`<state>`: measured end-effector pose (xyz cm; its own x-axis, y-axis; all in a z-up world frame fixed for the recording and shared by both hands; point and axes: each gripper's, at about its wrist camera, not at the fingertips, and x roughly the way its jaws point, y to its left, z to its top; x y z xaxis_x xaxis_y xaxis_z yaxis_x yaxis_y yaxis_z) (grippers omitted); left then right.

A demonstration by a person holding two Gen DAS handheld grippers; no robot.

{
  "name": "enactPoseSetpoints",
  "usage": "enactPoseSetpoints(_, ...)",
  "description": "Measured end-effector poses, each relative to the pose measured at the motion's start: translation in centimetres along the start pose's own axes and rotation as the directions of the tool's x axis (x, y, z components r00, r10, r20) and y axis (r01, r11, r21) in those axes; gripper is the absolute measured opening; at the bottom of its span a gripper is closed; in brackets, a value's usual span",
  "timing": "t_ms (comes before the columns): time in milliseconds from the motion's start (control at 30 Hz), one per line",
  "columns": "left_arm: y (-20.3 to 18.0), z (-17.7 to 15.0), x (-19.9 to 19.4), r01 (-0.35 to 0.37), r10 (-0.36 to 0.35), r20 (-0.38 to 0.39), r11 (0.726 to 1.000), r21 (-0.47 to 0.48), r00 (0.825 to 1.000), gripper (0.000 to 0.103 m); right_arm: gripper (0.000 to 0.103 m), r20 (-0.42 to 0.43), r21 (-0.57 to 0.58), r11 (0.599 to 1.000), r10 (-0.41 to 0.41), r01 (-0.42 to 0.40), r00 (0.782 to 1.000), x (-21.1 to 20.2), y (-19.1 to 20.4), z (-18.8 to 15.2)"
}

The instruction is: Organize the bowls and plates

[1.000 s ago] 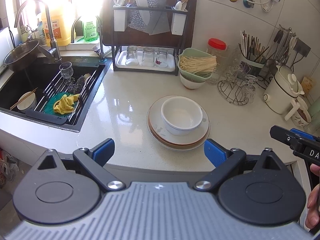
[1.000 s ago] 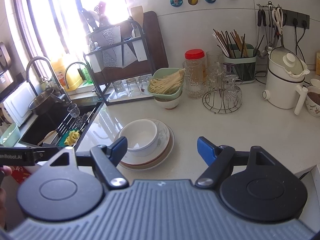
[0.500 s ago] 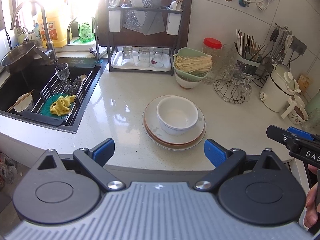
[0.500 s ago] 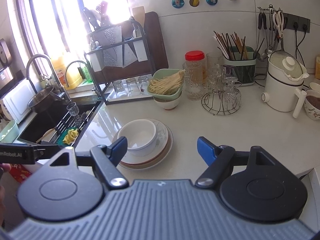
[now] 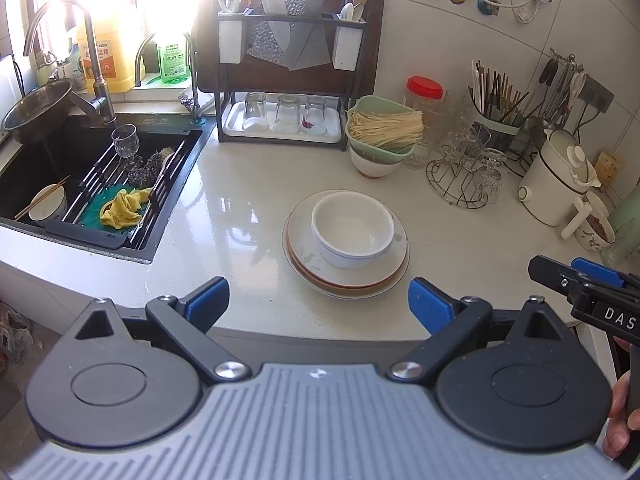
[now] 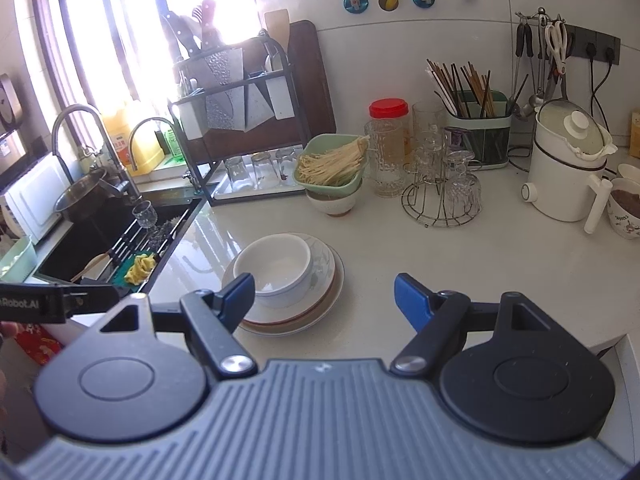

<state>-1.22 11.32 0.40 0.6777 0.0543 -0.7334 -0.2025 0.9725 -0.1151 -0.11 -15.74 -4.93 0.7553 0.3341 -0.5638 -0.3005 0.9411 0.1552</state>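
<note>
Above counter edge | left gripper (image 5: 318, 300), right gripper (image 6: 324, 296) angled down, fingers spread, empty

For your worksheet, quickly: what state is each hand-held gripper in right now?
Left hand-held gripper: open, holding nothing.
Right hand-held gripper: open, holding nothing.

White bowl (image 5: 352, 232) on stacked plates (image 5: 346, 276), centre of worktop (image 5: 224, 216); sink (image 5: 80, 184) at left; left tool (image 5: 318, 300) open, empty, near worktop edge
</note>
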Motion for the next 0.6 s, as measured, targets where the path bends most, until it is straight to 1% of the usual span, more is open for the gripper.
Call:
enactPoseSetpoints(133,-0.1,-0.1,0.0,0.002,-0.002,0.0,1.0,-0.003,1.0,0.098,0.08,0.0,-0.002,1.0,-0.01,0.01,1.0,0.0,-0.1,-0.1)
enactPoseSetpoints(167,-0.1,-0.1,0.1,0.001,-0.001,-0.001,1.0,-0.003,1.0,0.098,0.084,-0.003,-0.001,1.0,-0.016,0.016,1.0,0.0,-0.2,-0.1)
enactPoseSetpoints(233,-0.2,-0.2,0.1,-0.001,0.001,-0.005,1.0,-0.005,1.0,0.098,0.089,-0.011,-0.005,1.0,-0.028,0.028,1.0,0.2,-0.3,-0.2)
enactPoseSetpoints(267,-0.2,-0.3,0.2,-0.003,0.003,-0.008,1.0,-0.008,1.0,0.098,0.101,-0.014,-0.002,0.999,-0.033,0.033,0.999,0.3,-0.4,-0.3)
enactPoseSetpoints(300,-0.3,-0.4,0.3,-0.003,0.003,-0.012,1.0,-0.007,1.0,0.098,0.103,-0.012,0.008,0.999,-0.033,0.033,0.999,0.3,-0.6,-0.4)
enactPoseSetpoints(433,-0.6,-0.5,0.5,-0.009,0.009,-0.014,1.0,-0.005,1.0,0.098,0.103,-0.016,0.025,0.999,-0.047,0.047,0.999,0.4,-1.1,-0.7)
enactPoseSetpoints(600,-0.7,-0.6,0.7,-0.013,0.013,-0.012,1.0,-0.018,1.0,0.098,0.103,-0.028,0.031,0.999,-0.039,0.04,0.999,0.5,-1.1,-1.0)
